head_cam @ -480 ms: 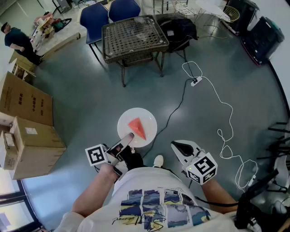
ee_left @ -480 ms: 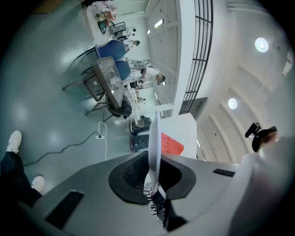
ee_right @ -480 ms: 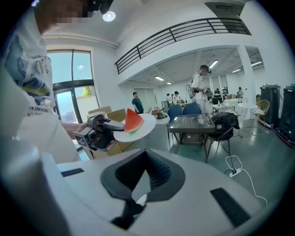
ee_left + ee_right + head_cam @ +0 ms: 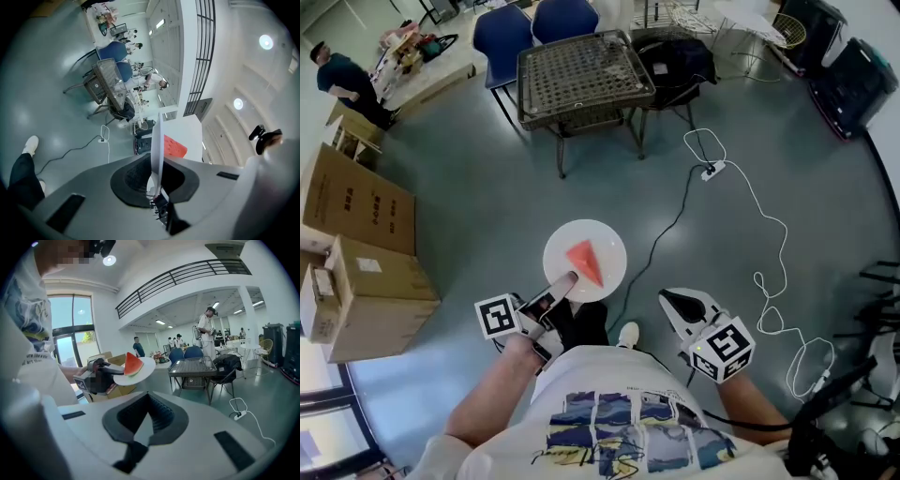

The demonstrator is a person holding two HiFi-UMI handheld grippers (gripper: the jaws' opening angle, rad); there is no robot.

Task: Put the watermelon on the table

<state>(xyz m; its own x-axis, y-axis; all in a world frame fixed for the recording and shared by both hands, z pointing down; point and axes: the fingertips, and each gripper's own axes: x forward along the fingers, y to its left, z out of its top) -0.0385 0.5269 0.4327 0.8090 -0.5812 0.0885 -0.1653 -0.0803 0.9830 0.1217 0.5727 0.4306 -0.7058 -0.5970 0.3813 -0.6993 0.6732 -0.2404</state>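
Note:
A red watermelon wedge [image 4: 584, 262] lies on a round white plate [image 4: 606, 244] held above the grey floor. My left gripper [image 4: 570, 279] is shut on the plate's near rim. In the left gripper view the plate [image 4: 157, 140] stands edge-on between the jaws, with the watermelon [image 4: 175, 147] behind it. The right gripper view shows the plate [image 4: 142, 371], the wedge [image 4: 132, 364] and the left gripper [image 4: 108, 370] off to the left. My right gripper [image 4: 667, 298] hangs to the plate's right, shut and holding nothing. The mesh-topped table [image 4: 584, 67] stands some way ahead.
Blue chairs [image 4: 504, 33] stand behind the table and a dark bag [image 4: 675, 58] lies on a seat beside it. A white cable with a power strip [image 4: 712, 171] runs across the floor on the right. Cardboard boxes [image 4: 356, 253] are stacked at the left. A person [image 4: 347, 80] stands far left.
Plate and both grippers keep almost the same place. The person's dark trouser leg now shows further forward under the plate.

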